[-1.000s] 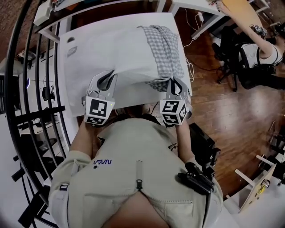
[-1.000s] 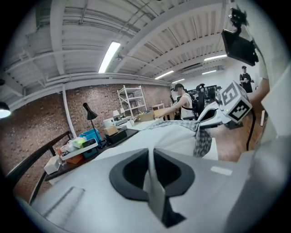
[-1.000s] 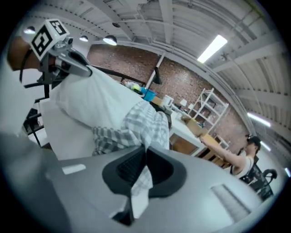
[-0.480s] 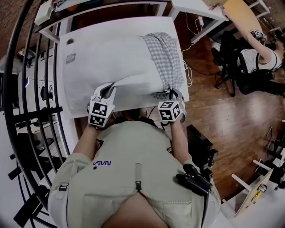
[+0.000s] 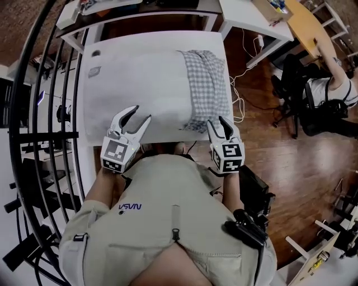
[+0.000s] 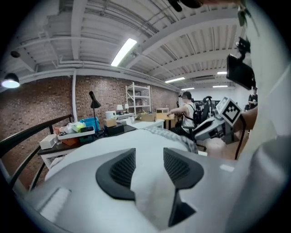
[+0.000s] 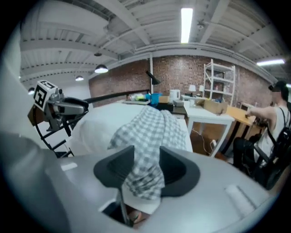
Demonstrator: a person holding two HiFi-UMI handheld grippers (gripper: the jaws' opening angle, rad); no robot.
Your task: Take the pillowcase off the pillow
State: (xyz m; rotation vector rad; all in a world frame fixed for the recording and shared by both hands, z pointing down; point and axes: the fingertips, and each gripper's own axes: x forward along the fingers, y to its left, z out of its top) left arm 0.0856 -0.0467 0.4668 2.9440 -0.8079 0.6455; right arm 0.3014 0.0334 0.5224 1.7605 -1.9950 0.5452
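A white pillow (image 5: 145, 84) lies flat on the white table (image 5: 89, 120). The grey-and-white checked pillowcase (image 5: 207, 84) is bunched over its right end. My left gripper (image 5: 137, 115) is at the pillow's near edge; its jaws have just been opening and stand apart, with white pillow (image 6: 150, 145) showing between them, not pinched. My right gripper (image 5: 218, 124) is at the pillowcase's near corner. Its jaws have also just been opening, and checked cloth (image 7: 150, 132) hangs loosely in the gap. In the right gripper view the left gripper (image 7: 63, 108) shows at far left.
A black metal railing (image 5: 50, 139) runs along the table's left side. White desks (image 5: 246, 14) stand behind. A seated person (image 5: 330, 89) on an office chair is at the right, over wooden floor (image 5: 279, 151). Cables (image 5: 240, 89) hang off the table's right edge.
Both grippers have let go and opened, and drawn back toward me from the pillow's near edge. The raised near edge of pillow and pillowcase has dropped flat onto the table.
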